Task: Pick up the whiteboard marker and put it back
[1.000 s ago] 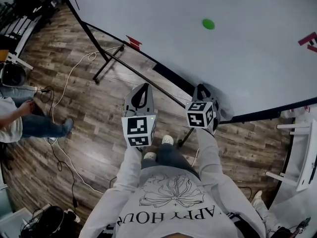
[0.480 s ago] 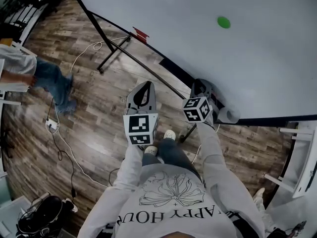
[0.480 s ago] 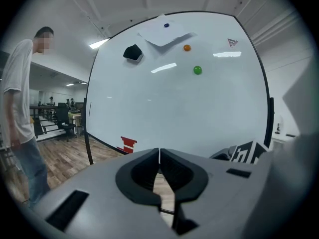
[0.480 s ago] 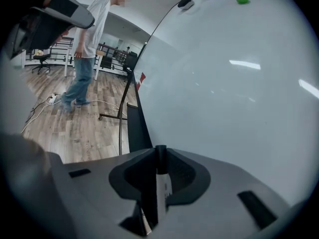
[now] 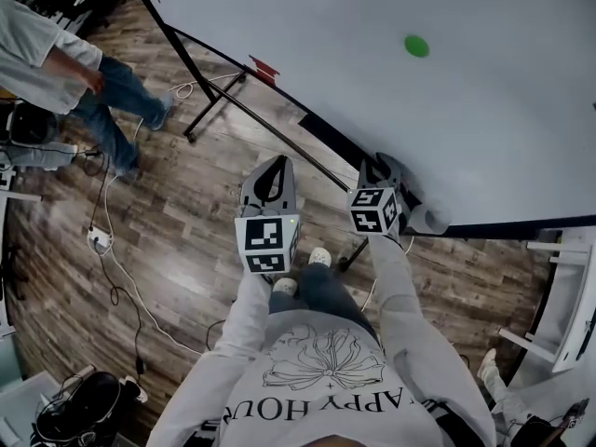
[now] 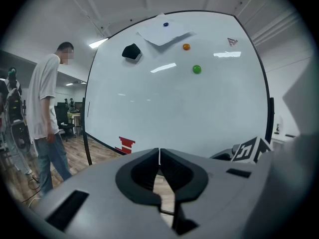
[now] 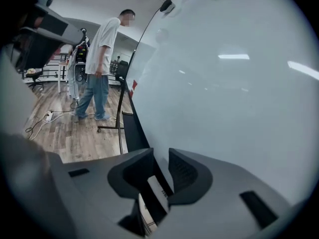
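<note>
The whiteboard (image 5: 447, 110) has a dark tray (image 7: 134, 133) at its lower edge. The right gripper (image 7: 160, 153) has just been opening its jaws. The whiteboard marker (image 7: 157, 190) lies released between them, along the tray. The left gripper (image 6: 159, 151) is closed and empty.

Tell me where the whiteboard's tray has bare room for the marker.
The black tray is bare beyond the marker, toward the red tag. It is crowded only where the marker itself lies.
</note>
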{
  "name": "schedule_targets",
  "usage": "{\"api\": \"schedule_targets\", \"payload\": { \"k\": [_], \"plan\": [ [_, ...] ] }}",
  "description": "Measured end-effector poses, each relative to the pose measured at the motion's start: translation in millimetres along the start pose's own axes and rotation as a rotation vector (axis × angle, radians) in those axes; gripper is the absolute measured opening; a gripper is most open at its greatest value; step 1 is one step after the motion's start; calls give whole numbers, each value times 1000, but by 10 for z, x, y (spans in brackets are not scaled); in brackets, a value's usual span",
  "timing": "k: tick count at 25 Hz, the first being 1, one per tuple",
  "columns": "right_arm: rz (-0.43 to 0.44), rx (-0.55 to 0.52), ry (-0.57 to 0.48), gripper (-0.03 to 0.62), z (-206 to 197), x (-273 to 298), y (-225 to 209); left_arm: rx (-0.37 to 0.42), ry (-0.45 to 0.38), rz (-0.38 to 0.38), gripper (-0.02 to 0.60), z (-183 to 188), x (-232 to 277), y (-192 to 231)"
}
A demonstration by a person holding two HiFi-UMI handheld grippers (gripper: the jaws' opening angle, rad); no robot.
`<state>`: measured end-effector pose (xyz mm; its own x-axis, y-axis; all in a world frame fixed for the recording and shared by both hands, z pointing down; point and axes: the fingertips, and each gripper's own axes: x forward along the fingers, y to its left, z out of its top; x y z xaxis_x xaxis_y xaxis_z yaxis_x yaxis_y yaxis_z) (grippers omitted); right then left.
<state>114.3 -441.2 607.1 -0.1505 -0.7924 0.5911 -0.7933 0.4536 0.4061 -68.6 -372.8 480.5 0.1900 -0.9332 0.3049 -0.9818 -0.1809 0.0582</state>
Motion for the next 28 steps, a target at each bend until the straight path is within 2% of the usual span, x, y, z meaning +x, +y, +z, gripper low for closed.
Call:
{"api": "schedule_targets", "payload": {
  "k": [8, 16, 28],
  "plan": [
    [-77, 182, -176, 40, 488, -598, -245, 16, -53, -19, 11, 256, -66, -111],
    [-125, 339, -323, 26, 850, -1203, -461, 38, -125, -48, 11, 575, -173, -225],
    [-190, 462, -405, 11, 880, -1692, -680, 53, -178, -69, 11, 774, -313, -346]
  ]
}}
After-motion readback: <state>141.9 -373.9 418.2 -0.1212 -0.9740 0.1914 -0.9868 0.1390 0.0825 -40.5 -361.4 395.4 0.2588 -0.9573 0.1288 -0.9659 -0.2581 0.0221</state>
